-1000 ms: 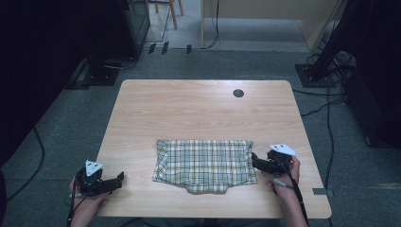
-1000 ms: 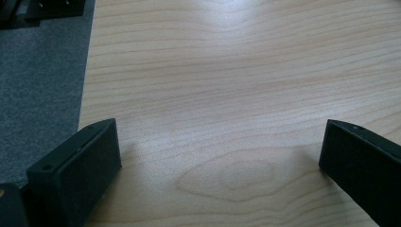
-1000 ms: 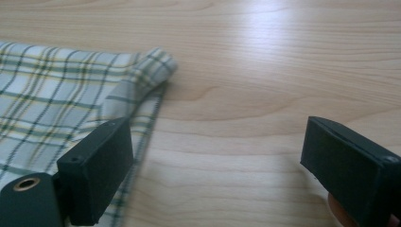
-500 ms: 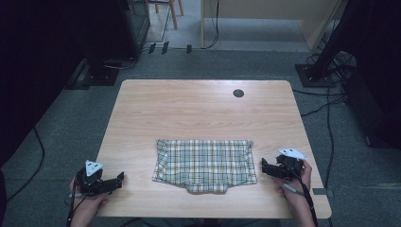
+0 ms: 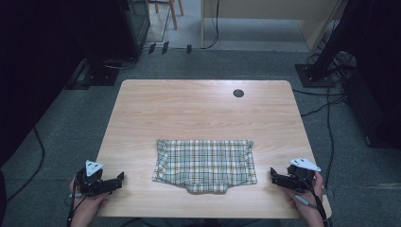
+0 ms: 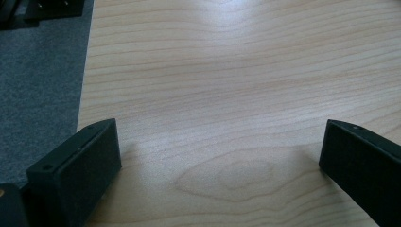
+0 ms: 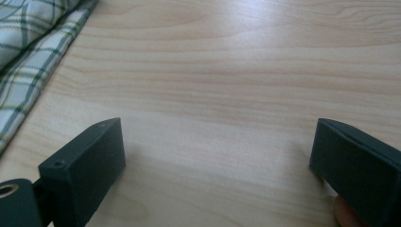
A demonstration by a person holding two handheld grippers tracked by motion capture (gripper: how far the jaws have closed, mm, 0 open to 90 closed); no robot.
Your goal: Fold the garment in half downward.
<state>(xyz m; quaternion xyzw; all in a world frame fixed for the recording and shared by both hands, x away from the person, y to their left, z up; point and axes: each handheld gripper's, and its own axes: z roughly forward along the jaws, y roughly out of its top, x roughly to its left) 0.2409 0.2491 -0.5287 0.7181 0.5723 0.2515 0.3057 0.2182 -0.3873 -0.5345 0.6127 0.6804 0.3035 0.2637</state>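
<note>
Folded green-and-white plaid cloth (image 5: 205, 165) sits by the light wooden table's (image 5: 198, 113) near edge; both grippers, left (image 5: 116, 179) and right (image 5: 275, 176), rest released at its near corners, looks finished.

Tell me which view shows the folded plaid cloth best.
The high view: the whole plaid cloth lies flat on the wooden table, all its edges visible, between the two hand-held grippers. The right gripper view catches just a strip of its edge at the upper left. The left gripper view looks onto bare wood.
</note>
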